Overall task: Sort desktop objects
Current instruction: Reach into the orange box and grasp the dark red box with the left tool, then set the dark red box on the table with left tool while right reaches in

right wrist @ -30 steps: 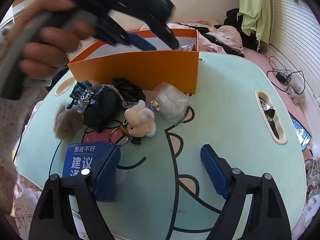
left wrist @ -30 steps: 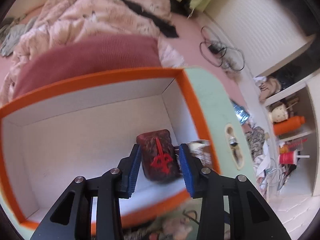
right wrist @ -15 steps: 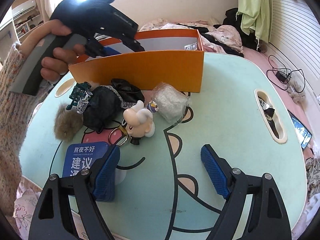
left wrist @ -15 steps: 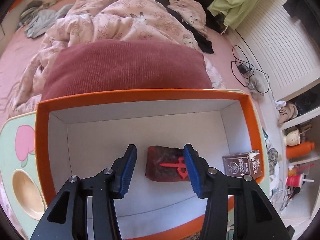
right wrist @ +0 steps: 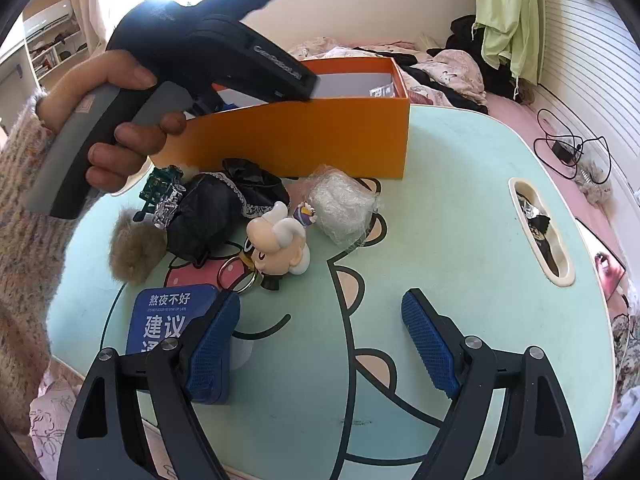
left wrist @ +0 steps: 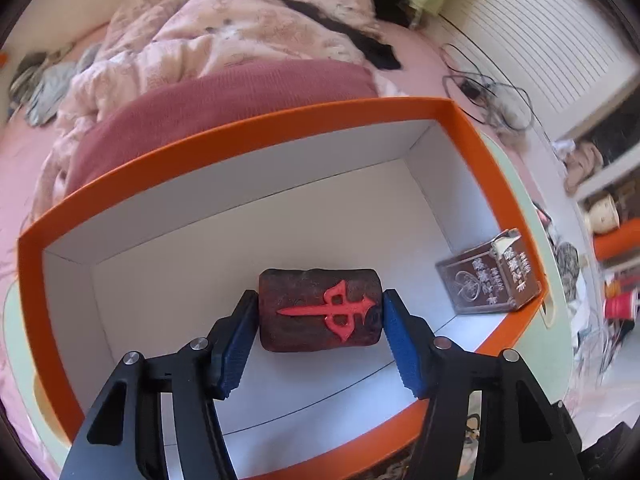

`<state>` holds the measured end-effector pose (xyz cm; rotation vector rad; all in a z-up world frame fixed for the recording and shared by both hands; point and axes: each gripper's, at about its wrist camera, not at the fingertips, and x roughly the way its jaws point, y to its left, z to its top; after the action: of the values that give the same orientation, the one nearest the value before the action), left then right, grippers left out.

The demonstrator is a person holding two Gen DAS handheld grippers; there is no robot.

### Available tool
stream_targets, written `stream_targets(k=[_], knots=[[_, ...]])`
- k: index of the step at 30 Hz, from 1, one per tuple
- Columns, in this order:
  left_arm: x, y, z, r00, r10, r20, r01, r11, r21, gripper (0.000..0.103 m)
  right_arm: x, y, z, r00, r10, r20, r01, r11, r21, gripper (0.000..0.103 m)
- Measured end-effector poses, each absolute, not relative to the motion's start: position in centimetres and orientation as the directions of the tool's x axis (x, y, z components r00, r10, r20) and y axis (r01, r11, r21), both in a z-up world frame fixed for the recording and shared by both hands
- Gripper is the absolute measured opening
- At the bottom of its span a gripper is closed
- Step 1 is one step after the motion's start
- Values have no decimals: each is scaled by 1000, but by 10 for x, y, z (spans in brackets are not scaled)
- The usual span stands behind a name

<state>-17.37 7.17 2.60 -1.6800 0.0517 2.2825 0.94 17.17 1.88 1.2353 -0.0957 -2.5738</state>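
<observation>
Now the dark red block (left wrist: 318, 310) with its raised red emblem lies on the white floor of the orange box (left wrist: 248, 128), near the front wall. The left gripper (left wrist: 316, 332) brackets it, blue fingers (left wrist: 238, 344) at either end; whether they press it or stand just off it I cannot tell. If this is the release, the sound course is to spread the fingers fully, then lift straight up clear of the front wall, so the block is not dragged toward the card case (left wrist: 486, 280) in the right corner. The right gripper (right wrist: 316, 344) hovers spread wide and empty over the table (right wrist: 460, 208), its left finger over the blue tin (right wrist: 168, 320); the figurine (right wrist: 280, 242) and plastic packet (right wrist: 342, 210) wait beyond.

Half a second ago the fingers stood visibly wider than the block with the camera higher; the view is now closer and lower in the box, and the gaps have closed.
</observation>
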Motion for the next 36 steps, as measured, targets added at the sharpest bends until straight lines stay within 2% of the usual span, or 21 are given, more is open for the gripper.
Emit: stream_targets(k=[5, 10, 14, 21, 27, 31, 32, 34, 36], knots=[[-166, 42, 44, -303, 324, -896, -239, -936, -258, 61, 10, 171, 19, -593, -282, -754, 224, -958, 181, 83], [-121, 15, 103, -422, 483, -768, -302, -873, -383, 61, 10, 171, 19, -593, -282, -754, 224, -957, 182, 83], [-61, -9, 122, -484, 498, -720, -332, -865, -376, 61, 10, 171, 19, -593, -282, -754, 224, -957, 182, 83], [1, -44, 67, -503, 359, -786, -233, -932, -277, 61, 12, 170, 19, -593, -275, -757, 223, -959, 174, 83], [9, -41, 18, -451, 385, -805, -231, -922, -312, 62, 10, 174, 19, -608, -215, -764, 156, -976, 150, 83], [21, -31, 15, -495, 370, -786, -277, -925, -261, 62, 9, 194, 32, -669, -194, -718, 82, -979, 188, 73], [24, -29, 14, -495, 376, -783, -292, -921, -257, 62, 8, 197, 39, -690, -188, -699, 77, -979, 188, 68], [29, -24, 13, -493, 391, -777, -324, -912, -253, 64, -2, 196, 56, -721, -164, -673, 86, -985, 147, 60], [34, -21, 13, -494, 410, -767, -345, -902, -260, 70, -17, 190, 78, -752, -128, -647, 100, -992, 80, 49]])
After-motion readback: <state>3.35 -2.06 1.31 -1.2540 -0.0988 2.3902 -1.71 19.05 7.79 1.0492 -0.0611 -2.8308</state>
